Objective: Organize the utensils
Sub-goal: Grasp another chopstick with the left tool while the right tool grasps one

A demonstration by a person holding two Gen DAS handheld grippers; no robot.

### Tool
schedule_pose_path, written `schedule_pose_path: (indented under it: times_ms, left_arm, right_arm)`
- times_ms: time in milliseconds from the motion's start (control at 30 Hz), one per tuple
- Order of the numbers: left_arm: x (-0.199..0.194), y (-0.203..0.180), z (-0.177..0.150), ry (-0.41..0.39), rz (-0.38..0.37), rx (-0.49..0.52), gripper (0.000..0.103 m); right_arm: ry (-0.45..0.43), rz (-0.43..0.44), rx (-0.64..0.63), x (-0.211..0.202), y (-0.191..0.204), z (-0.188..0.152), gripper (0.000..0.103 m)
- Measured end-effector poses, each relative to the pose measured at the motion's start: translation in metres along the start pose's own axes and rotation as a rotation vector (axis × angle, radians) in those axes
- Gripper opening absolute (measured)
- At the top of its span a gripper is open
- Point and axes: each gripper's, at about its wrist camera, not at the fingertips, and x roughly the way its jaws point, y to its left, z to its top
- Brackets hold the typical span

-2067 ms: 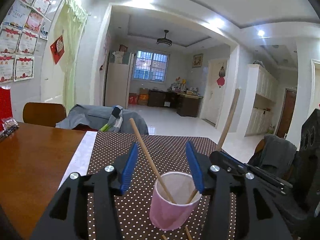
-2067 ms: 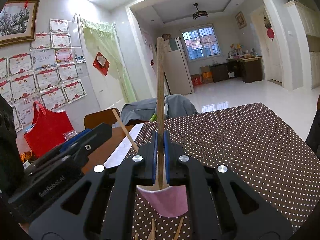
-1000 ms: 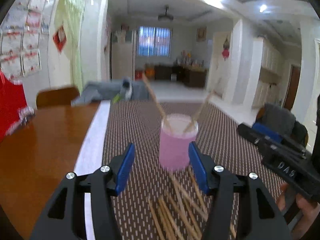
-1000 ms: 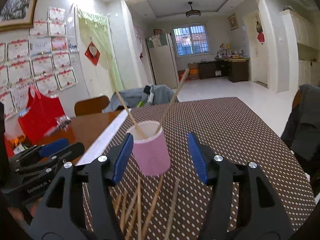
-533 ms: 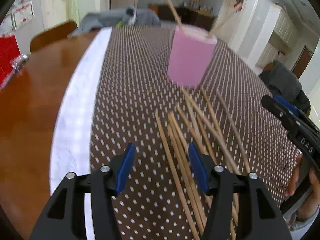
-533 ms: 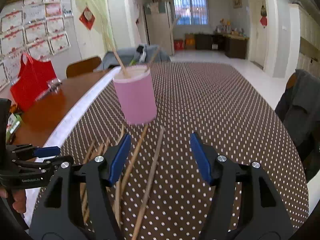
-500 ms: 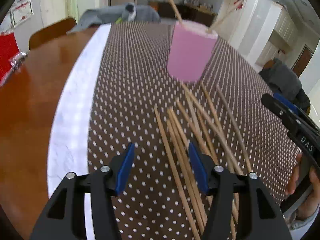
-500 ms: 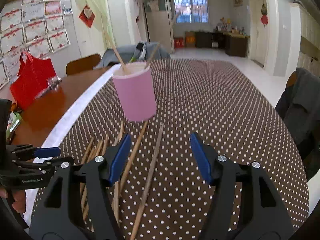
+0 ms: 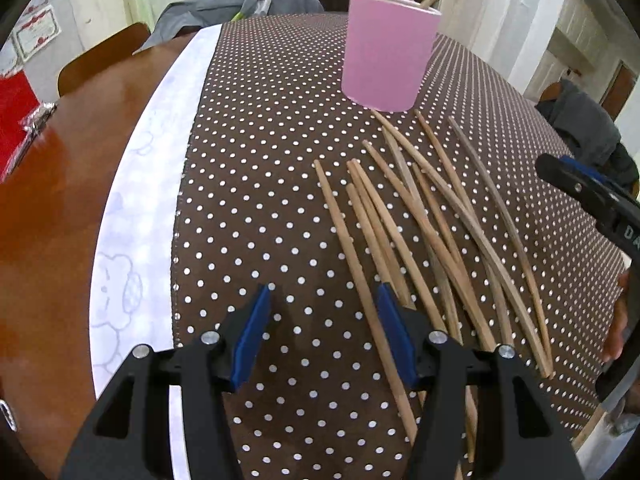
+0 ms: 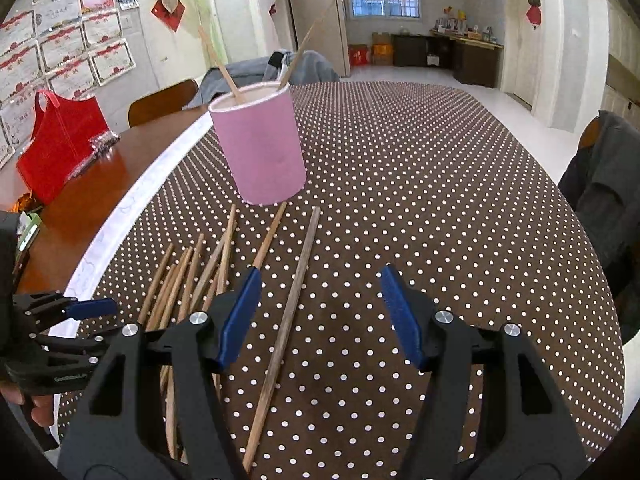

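A pink cup (image 9: 390,46) (image 10: 260,144) stands on the dotted brown cloth with two wooden chopsticks leaning in it. Several loose chopsticks (image 9: 424,220) (image 10: 200,276) lie fanned out on the cloth in front of the cup. My left gripper (image 9: 324,312) hangs open over the near ends of the leftmost sticks, holding nothing. My right gripper (image 10: 318,300) is open too, and one darker chopstick (image 10: 292,304) lies on the cloth under the gap, near its left finger. Each gripper shows at the edge of the other's view.
The brown dotted cloth (image 10: 420,184) has a white border (image 9: 136,216) on bare wooden table (image 9: 52,184). A red bag (image 10: 56,148) stands on the wood at the left. Chairs draped with grey clothes (image 10: 608,184) stand around the table.
Both grippers have dropped and tipped down from cup height to the loose chopsticks. The right one, shut on a stick over the cup two seconds ago, has let it go into the cup.
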Motion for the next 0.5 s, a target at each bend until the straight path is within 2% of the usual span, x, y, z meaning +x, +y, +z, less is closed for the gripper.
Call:
schedule_pose_path:
  times_ms: [67,200,300,367,500]
  left_arm:
    - [0.001,-0.003,0.000,-0.003,0.022,0.022,0.055]
    - [0.003,-0.001,0.005,-0.022,0.014,-0.009,0.055]
    - [0.004,-0.002,0.009,-0.037,0.048,-0.007,0.041]
    - [0.006,0.000,0.012,-0.041,0.046,-0.011,0.037]
    - [0.007,0.007,0.017,-0.054,0.050,-0.033,0.016]
  right_arm:
    - [0.026,0.003,-0.005,0.005,0.001,0.001,0.062]
    - [0.087,0.007,-0.009,0.015,0.002,0.002,0.062]
    - [0.134,-0.012,-0.019,0.025,0.005,0.004,0.062]
    - [0.171,-0.001,-0.019,0.032,0.006,0.005,0.062]
    - [0.249,0.032,-0.044,0.043,0.014,0.006,0.061]
